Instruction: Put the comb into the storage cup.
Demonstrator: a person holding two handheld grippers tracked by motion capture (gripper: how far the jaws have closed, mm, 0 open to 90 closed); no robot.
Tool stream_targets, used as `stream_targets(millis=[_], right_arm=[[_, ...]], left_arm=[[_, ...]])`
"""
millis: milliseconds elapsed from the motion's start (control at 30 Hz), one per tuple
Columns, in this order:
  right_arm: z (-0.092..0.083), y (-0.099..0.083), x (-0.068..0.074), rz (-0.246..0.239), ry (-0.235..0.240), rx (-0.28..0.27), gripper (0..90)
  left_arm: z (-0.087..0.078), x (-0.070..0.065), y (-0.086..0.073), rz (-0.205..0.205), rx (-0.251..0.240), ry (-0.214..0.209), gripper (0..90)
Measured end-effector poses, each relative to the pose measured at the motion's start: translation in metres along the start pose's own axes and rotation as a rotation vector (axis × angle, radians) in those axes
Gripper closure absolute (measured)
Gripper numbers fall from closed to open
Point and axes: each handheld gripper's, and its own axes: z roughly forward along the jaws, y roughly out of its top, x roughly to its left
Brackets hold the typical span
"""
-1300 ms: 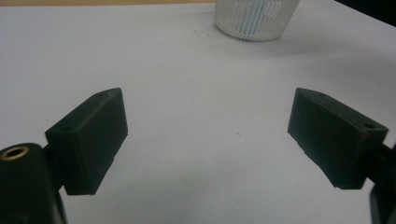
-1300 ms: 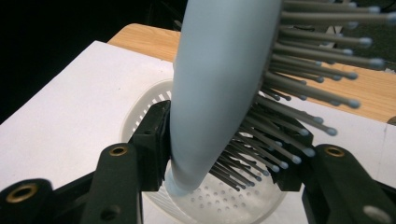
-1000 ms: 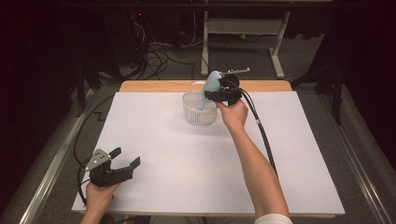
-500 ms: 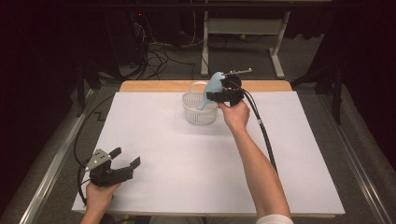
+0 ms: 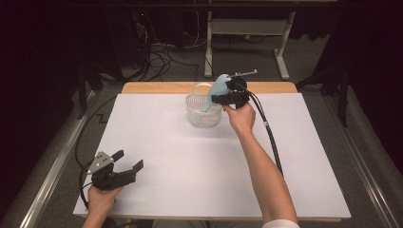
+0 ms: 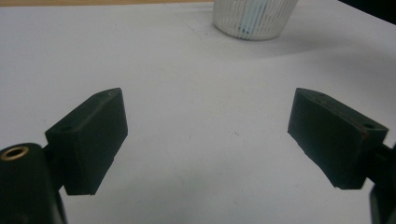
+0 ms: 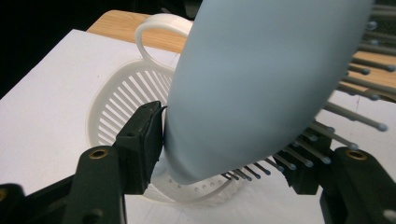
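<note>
just hairbrush (image 7: 261, 88) over basket (image 5: 196, 116), wide bare table (image 5: 199, 166)

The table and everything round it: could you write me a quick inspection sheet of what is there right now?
Surface: white sheet over a wooden table.
Job's things: white slotted basket; pale blue hairbrush held tilted over it, handle end dipping inside.
Clutter: nothing seen.
Grippers: right gripper shut on the hairbrush; left gripper open, low over the sheet's near left corner.
Cables: black cable trails from the right gripper; another from the left.
Surroundings: dark room, white table frame and floor wires behind.
</note>
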Motion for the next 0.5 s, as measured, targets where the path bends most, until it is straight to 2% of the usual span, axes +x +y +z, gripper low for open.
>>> stream_targets(millis=[300,500], right_arm=[[0.0003,-0.0015,-0.0001,-0.009,-0.030,0.001,34.9],[-0.0005,-0.0056,-0.0045,0.006,-0.017,-0.007,34.8]], left_arm=[[-0.0002,0.0002,0.0001,-0.002,-0.003,0.000,11.3],[0.0003,-0.0004,0.0001,0.002,0.001,-0.002,11.3]])
